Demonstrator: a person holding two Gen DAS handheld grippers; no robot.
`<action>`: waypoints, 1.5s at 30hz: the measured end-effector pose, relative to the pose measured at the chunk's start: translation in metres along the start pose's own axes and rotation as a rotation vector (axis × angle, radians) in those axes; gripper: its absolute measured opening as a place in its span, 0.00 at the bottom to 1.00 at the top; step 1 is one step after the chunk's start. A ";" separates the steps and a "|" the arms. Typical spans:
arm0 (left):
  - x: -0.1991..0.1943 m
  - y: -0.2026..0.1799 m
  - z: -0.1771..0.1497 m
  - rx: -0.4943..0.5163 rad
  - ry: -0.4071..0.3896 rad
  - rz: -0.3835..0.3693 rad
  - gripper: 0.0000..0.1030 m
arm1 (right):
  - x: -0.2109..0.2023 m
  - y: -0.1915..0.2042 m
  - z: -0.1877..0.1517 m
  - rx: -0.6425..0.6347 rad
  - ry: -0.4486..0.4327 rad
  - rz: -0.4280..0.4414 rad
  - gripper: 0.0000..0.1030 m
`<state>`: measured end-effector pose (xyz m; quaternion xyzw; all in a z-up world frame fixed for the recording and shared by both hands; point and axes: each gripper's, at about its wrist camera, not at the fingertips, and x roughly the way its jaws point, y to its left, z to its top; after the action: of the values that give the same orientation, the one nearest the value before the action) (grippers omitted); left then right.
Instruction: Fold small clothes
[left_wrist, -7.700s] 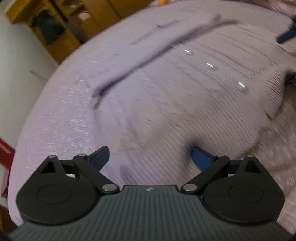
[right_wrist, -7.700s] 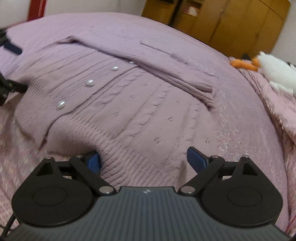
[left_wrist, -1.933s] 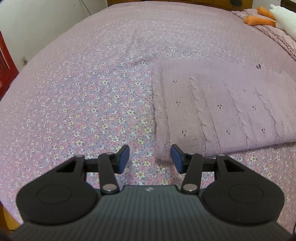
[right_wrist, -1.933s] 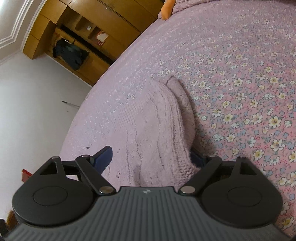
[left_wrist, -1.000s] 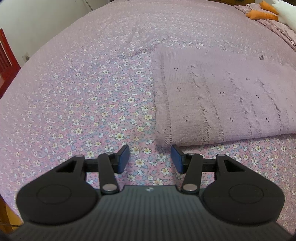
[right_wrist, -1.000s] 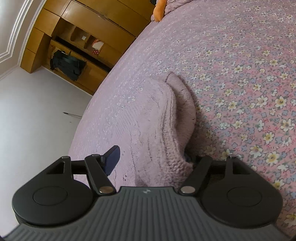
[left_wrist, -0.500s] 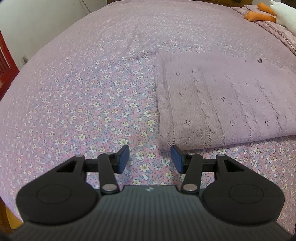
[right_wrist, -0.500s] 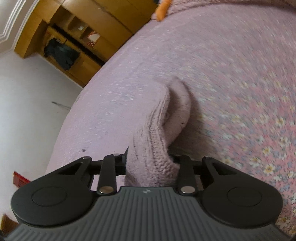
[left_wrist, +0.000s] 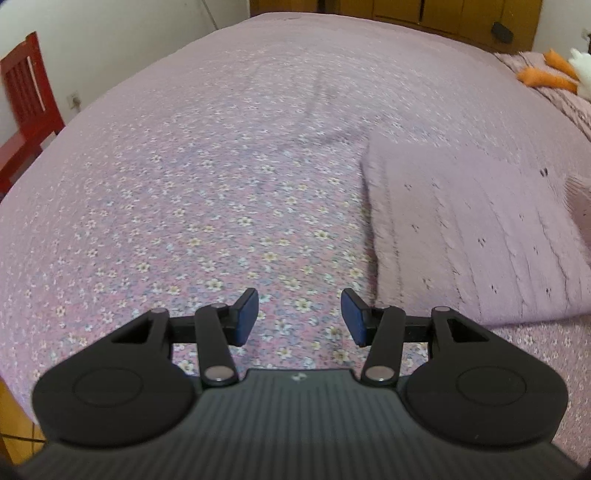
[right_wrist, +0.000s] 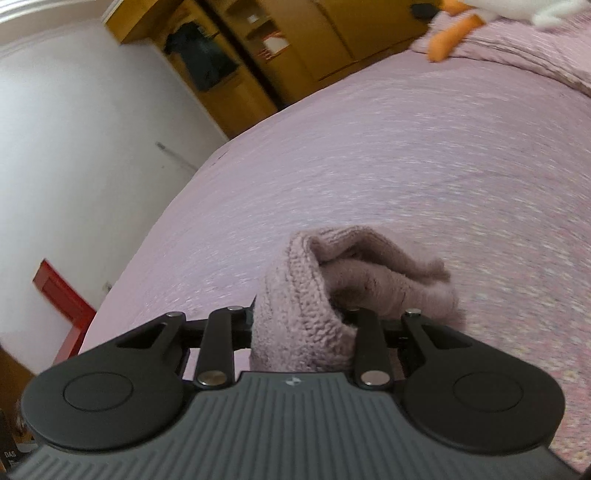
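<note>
The right hand-held gripper (right_wrist: 301, 314) has just clamped onto the knit cardigan (left_wrist: 476, 236), bunching its edge up off the floral bed (left_wrist: 221, 184), ready to fold over. The left hand-held gripper (left_wrist: 299, 317) hovers open alongside.

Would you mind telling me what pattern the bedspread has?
The bedspread is pinkish-purple with small white and yellow flowers, clearest in the left wrist view.

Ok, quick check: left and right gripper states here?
Left gripper: open, empty, above the bedspread.
Right gripper: shut on the folded sweater.
</note>
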<state>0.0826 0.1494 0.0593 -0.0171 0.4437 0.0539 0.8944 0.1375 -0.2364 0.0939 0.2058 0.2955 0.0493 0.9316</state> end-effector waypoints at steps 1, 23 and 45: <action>-0.002 0.002 -0.001 0.001 -0.007 0.001 0.50 | 0.003 0.014 0.001 -0.021 0.009 0.005 0.29; -0.011 0.028 -0.001 0.006 -0.061 0.026 0.50 | 0.090 0.189 -0.122 -0.472 0.227 0.107 0.57; -0.010 -0.085 0.052 0.282 -0.177 -0.129 0.74 | -0.010 0.026 -0.090 -0.063 0.077 -0.001 0.69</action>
<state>0.1270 0.0679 0.0974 0.0851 0.3644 -0.0650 0.9251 0.0787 -0.1830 0.0435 0.1740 0.3297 0.0660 0.9256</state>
